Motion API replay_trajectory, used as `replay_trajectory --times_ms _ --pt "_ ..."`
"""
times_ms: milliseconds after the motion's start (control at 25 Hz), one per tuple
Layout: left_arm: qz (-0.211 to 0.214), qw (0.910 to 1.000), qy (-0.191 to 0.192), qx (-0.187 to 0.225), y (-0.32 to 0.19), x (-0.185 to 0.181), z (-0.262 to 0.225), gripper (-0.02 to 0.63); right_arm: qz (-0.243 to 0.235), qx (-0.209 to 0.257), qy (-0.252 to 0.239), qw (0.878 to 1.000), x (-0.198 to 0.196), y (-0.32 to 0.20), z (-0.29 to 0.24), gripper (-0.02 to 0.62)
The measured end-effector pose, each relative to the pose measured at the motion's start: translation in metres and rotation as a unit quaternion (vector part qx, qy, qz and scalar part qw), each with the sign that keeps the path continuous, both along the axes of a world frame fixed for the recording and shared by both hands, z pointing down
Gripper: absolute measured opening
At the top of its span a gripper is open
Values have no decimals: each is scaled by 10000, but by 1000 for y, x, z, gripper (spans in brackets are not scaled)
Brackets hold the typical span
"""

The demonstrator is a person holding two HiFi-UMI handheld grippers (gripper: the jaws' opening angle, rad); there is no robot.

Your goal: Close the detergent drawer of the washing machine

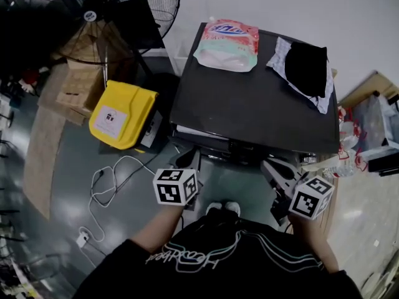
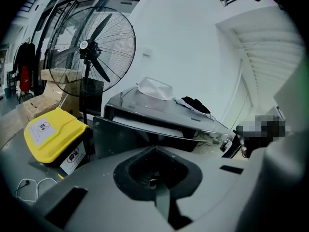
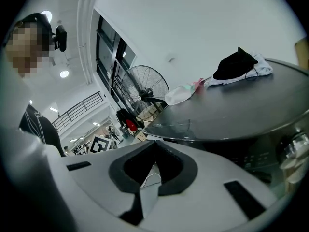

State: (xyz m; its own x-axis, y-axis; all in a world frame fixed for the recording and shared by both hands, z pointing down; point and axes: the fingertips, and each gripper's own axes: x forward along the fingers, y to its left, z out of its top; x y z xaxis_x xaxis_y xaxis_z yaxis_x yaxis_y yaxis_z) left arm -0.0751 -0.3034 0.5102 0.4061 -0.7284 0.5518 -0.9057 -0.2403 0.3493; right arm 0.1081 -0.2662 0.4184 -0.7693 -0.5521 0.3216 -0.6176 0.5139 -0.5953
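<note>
Directly ahead of the left hand-held gripper [image 2: 155, 151], the drawer [image 2: 145, 127] stands pulled out from the front of the washer [image 1: 249, 148]. It is a long, shallow tray with a dark front panel and a pale strip showing inside; what it holds cannot be made out. The left gripper's grey jaws are brought together, their dark padded notches forming a diamond-shaped hole, and nothing sits between them. The right hand-held gripper [image 3: 153, 149] is likewise closed and empty, held just off the washer's front right.

Beyond both grippers the washer's smooth, dark worktop [image 1: 249, 104] carries two things. At its far left lies a soft plastic pouch [image 1: 227, 44], pink and pale green, bulging and sealed. At its far right a black cloth [image 1: 305, 67] is bunched on a crumpled white cloth [image 1: 323, 101].

Left of the left gripper, on the glossy floor, sits a bin [image 2: 50, 132] with a dark body, its rounded yellow lid shut and bearing a white label. A thin white cable [image 1: 103, 185] loops near it. Behind the bin stands a fan [image 2: 91, 52] with a round wire cage and black blades, and past it cardboard boxes [image 1: 78, 86].
</note>
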Motion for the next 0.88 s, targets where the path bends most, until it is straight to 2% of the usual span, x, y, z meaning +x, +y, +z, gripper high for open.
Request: replay_trajectory --times_ms 200,360,880 --pt "177 9998 -16 -71 -28 2 -1 23 240 21 -5 9997 -5 -2 1 28" --pt "371 9993 43 78 -27 3 1 23 381 4 -4 9993 -8 0 10 28" --pt "612 9981 -22 96 -31 3 2 23 487 63 -93 9987 -22 -10 18 28"
